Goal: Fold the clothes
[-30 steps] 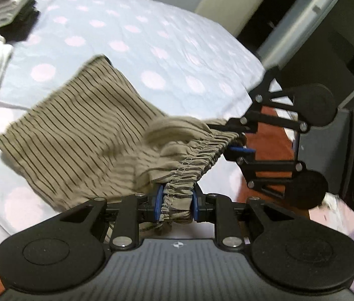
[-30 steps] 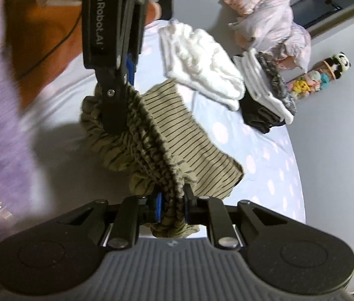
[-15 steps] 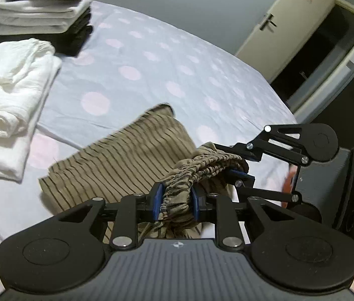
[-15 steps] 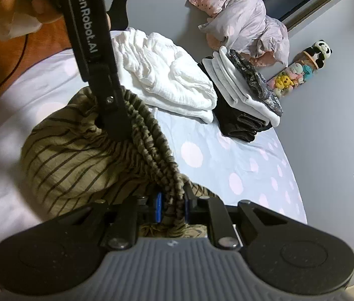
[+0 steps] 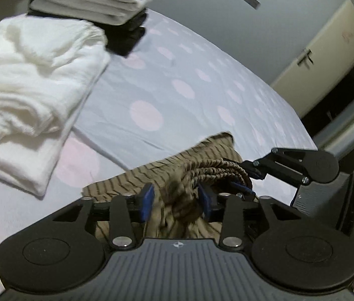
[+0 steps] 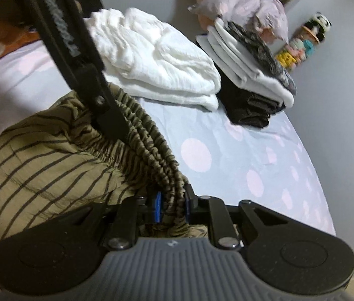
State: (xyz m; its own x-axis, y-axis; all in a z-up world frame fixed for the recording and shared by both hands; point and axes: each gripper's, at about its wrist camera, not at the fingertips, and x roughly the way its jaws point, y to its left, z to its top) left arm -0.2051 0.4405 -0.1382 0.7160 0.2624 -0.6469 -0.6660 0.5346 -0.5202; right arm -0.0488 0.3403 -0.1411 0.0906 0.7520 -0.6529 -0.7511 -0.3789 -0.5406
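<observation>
Fingers: your left gripper (image 5: pixel 175 202) is wide, waistband loose between the pads; your right gripper (image 6: pixel 171 207) is clamped on the waistband. Shorts (image 6: pixel 51 158) lie bunched on the bed (image 6: pixel 239 138), waistband running 11 o'clock from right gripper. Right one leads.

Dim indoor light, motion blur, fisheye warping
</observation>
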